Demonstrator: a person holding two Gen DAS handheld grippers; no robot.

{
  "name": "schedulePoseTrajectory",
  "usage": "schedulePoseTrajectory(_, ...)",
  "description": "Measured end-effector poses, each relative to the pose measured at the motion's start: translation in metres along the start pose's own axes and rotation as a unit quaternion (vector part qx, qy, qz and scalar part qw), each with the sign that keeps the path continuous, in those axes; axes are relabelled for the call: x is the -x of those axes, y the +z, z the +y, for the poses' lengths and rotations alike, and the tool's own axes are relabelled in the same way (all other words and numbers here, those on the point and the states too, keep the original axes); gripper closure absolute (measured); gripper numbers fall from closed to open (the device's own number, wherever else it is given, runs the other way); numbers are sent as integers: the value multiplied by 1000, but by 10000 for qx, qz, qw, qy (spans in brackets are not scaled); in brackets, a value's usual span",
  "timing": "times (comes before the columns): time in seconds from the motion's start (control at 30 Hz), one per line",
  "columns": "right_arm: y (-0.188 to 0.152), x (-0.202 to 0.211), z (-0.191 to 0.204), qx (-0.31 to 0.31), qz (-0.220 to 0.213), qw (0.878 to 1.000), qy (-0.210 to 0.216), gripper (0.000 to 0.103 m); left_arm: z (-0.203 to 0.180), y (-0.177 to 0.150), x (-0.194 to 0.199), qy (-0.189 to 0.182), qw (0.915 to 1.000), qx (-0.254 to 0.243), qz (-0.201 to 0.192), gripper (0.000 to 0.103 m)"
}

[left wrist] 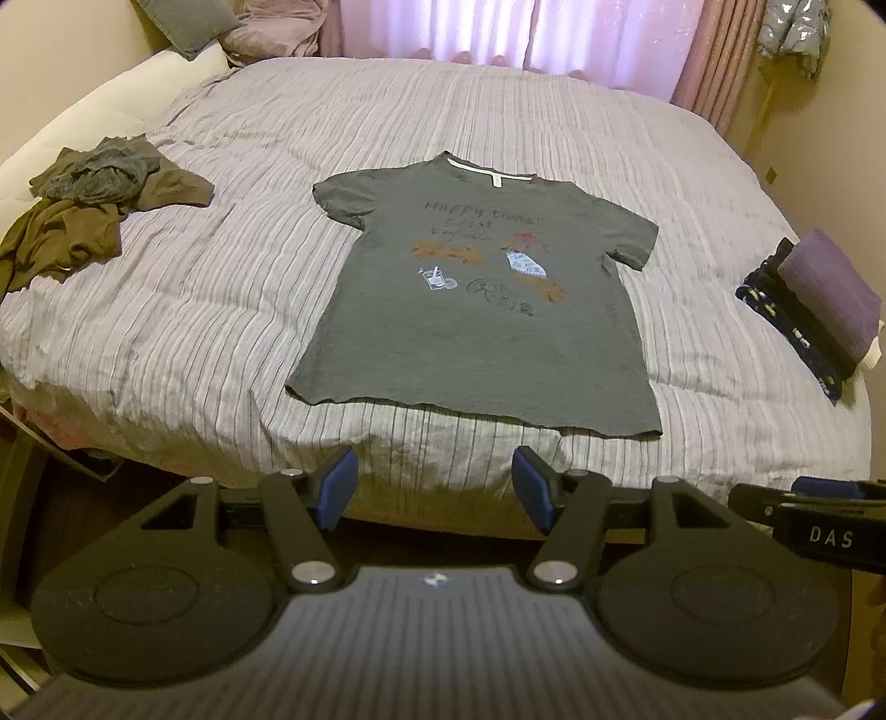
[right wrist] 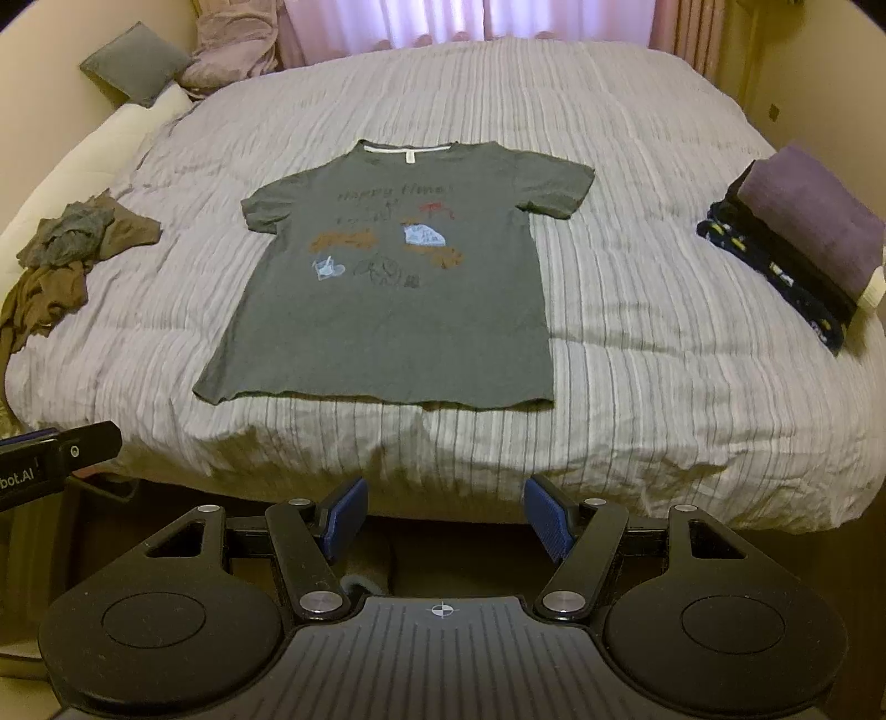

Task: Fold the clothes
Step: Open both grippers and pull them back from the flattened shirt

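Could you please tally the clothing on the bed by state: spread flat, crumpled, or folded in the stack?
Spread flat: 1, the grey T-shirt
Crumpled: 2, the grey-blue garment and the brown garment
Folded in the stack: 3 layers visible
Total: 6

Place: I'm in a home bedroom.
Evidence: wide bed [right wrist: 637,232] under a striped duvet, pillows [right wrist: 135,63] at its head, pink curtains [left wrist: 515,39].
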State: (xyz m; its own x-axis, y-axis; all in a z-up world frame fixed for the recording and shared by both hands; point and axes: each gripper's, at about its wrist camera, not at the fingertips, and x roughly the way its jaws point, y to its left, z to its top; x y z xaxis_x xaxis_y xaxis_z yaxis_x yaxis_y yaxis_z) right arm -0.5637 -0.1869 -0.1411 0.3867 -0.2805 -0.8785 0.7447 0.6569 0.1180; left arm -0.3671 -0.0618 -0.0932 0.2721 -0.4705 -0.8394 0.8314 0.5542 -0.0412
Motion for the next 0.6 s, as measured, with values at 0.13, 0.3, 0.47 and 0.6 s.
schedulePoseTrajectory(0.13,2,0,-3,30,-28,10000,26,37,-4,1,0,15,10000,8,-16,43)
schedulePoseTrajectory(0.3,7,-2,-7,34,-63,9999,78,37,-7,2,-1,41,10000,6,-29,43)
schedulePoseTrajectory(0.47,11,-3,-9,81,-97,9998,123,37,-11,5,-2,85,10000,15,-45,43)
schedulePoseTrajectory(0.6,15,-7,-11,94,-84,9998,155,37,-15,7,-5,107,9999,23,-39,43)
